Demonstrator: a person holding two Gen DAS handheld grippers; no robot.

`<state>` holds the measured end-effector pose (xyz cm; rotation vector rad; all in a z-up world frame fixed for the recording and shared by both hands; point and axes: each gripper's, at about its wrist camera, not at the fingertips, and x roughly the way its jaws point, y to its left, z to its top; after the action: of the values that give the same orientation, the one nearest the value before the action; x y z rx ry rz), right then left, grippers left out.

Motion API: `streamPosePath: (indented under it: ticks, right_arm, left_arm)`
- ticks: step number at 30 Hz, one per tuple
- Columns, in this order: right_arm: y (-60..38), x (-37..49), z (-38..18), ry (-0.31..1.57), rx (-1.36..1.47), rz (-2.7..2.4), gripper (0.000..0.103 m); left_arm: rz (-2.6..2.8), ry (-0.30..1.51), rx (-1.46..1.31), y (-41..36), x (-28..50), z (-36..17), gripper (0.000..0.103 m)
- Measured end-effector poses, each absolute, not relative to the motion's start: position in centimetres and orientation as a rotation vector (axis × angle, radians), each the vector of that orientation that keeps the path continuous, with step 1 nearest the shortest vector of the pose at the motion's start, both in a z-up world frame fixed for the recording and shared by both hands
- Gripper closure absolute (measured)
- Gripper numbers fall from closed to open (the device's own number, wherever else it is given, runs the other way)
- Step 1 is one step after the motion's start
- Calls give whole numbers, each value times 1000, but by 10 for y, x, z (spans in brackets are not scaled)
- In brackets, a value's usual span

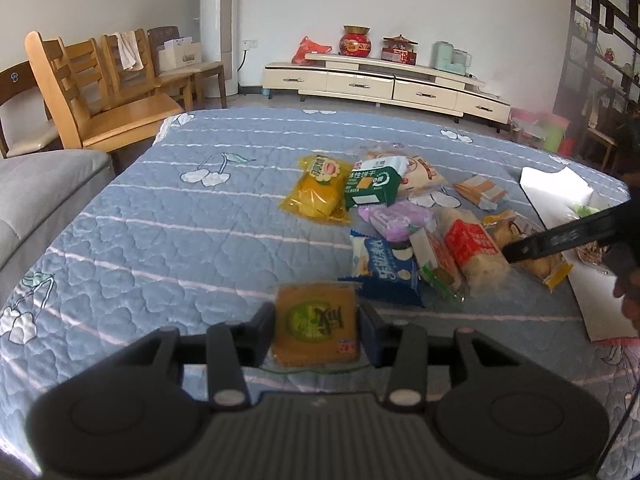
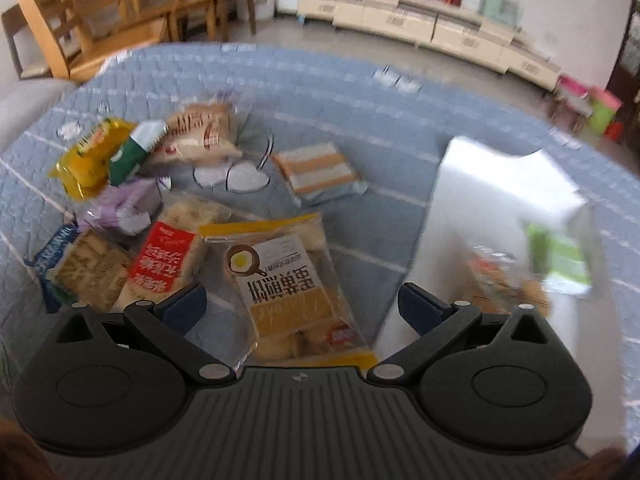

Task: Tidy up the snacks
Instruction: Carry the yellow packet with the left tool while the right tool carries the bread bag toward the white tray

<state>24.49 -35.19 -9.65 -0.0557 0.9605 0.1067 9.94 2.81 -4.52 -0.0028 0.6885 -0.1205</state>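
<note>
- One orange cracker packet (image 1: pixel 315 325) with a green round logo is clamped between the pads of the left gripper (image 1: pixel 316 330), held just above the blue quilted cover (image 1: pixel 168 216).
- Right gripper (image 2: pixel 303 306) has jaws spread wide, nothing pinched; a clear-and-yellow fried-egg-print snack bag (image 2: pixel 288 288) lies on the cover under the gap between its fingers.
- Loose snack pile on the cover: yellow packet (image 1: pixel 318 190), green biscuit packet (image 1: pixel 374 186), purple packet (image 1: pixel 394 218), blue-white packet (image 1: pixel 384 266), red-label rice cracker pack (image 1: pixel 474 250).
- Orange-and-white striped wafer pack (image 2: pixel 316 174) lies apart from the pile, beyond the egg-print bag.
- White box (image 2: pixel 504 208) sits to the right on the cover, with some packets inside, too blurred to name.
- Wooden chairs (image 1: pixel 92 88) and a cream TV cabinet (image 1: pixel 384 84) stand beyond.
</note>
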Motion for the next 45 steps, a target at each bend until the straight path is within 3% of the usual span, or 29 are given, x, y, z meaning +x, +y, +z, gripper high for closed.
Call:
streamPosePath:
  ticks: [3,4,6,7,24,45]
  right_arm:
    - [-349,252,-106,977,-44,113,3]
    - [-349,251,-105,964,-34,119,21]
    - [-346,245,-101,941,-57,111,41]
    - [-344,241,-99,931,-64,107,43]
    - [-321,106,-22,728,8,49,44]
    - [-333,38,3,637,62,0,44]
  left_arm:
    - [-115,686,-8,28,101,-44,60]
    - [-112,684,-8,28,101,-43,60]
    - [-112,676,-12,28,100,-40,60]
    - [-112,670,-14,27,99,-38,60]
    - [-102,590,4,13,59,3,60]
    - [-165,544,24,-10,13,27,60]
